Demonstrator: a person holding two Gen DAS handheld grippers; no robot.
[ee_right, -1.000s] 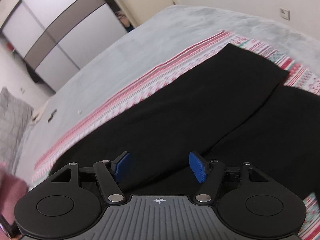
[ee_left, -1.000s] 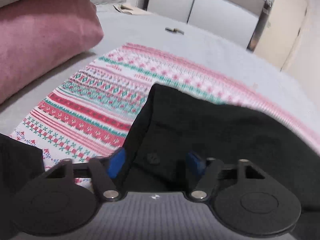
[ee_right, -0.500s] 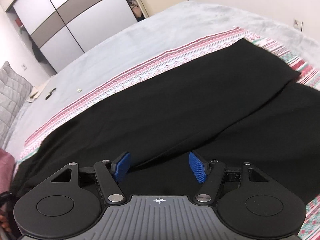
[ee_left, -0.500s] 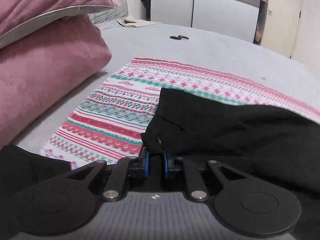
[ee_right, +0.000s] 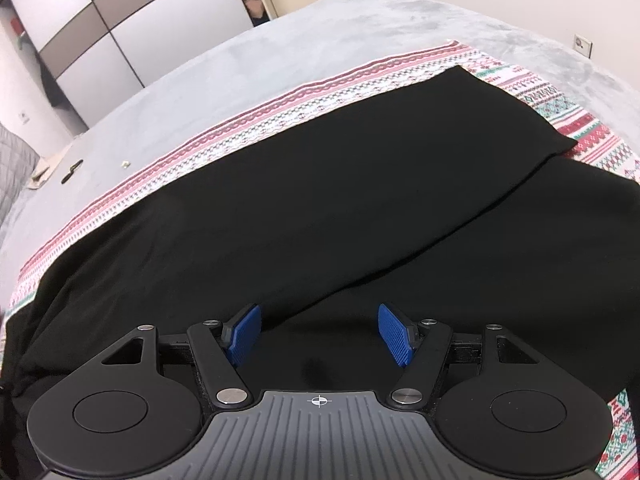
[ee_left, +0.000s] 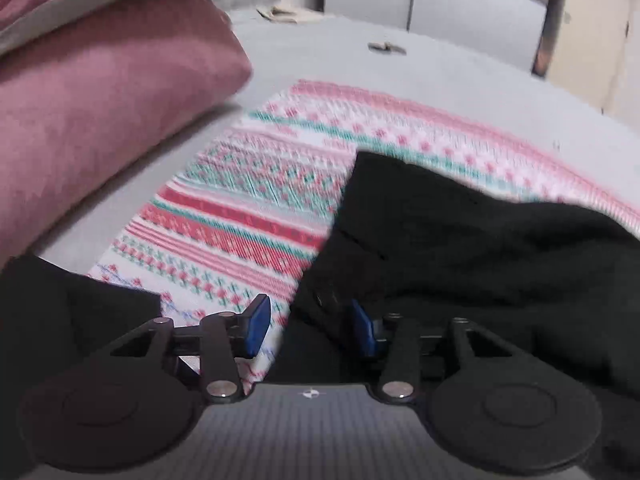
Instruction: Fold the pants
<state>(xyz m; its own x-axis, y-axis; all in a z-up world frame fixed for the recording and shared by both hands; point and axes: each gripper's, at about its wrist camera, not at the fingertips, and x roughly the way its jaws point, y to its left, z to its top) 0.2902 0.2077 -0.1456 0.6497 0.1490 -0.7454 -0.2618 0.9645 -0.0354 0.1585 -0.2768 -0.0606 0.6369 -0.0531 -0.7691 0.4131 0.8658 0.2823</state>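
Hovering low over the bed (ee_right: 304,64), both grippers point forward along the black pants (ee_right: 320,200), which lie spread on a patterned cloth (ee_right: 248,124) atop the grey cover.

The left gripper (ee_left: 310,330) sits at the waist end of the pants (ee_left: 460,248). Its blue fingers (ee_left: 256,330) are spread apart with nothing pinched; the left one is over the patterned cloth (ee_left: 248,216), while the right one is partly hidden behind a raised edge of black fabric. That edge of the pants falls between the fingers, but whether it touches either one cannot be told, and this view is blurred. A second patch of black fabric shows at the lower left of this view. Pink pillows (ee_left: 100,92) are stacked to the left, and a small dark object (ee_left: 386,47) lies far up the bed, near the wardrobe (ee_left: 460,8).

The right gripper (ee_right: 320,336) is tilted down over the pants, further along the legs. Its blue fingers (ee_right: 394,334) are wide apart and hold nothing; black fabric fills the space below and between them. In this view, one pant leg lies over the other, a diagonal edge running from near the left finger up to the hem at the right. The patterned cloth borders the pants along the far side and shows again at the lower right corner.
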